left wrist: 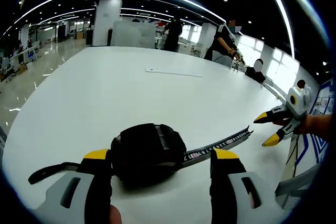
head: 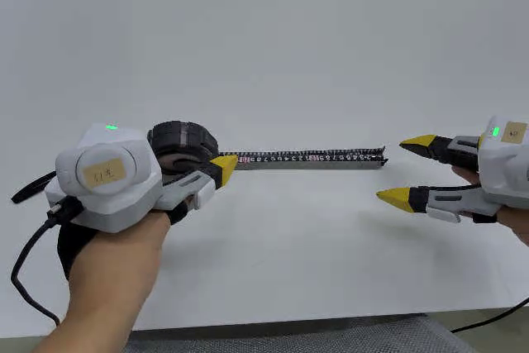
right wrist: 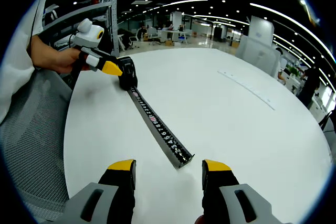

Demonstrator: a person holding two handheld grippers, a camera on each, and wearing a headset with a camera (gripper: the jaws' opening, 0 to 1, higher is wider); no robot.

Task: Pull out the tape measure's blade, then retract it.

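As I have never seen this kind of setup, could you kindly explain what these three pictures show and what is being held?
No robot: a person holds a white, yellow-tipped two-jaw gripper in each hand. One picture comes from a headset camera; the round ones from cameras on the grippers. On the white table lies a black tape measure case, its dark numbered blade pulled out. The left gripper straddles the case; whether it clamps it is unclear. The right gripper is open near the blade's end, holding nothing.
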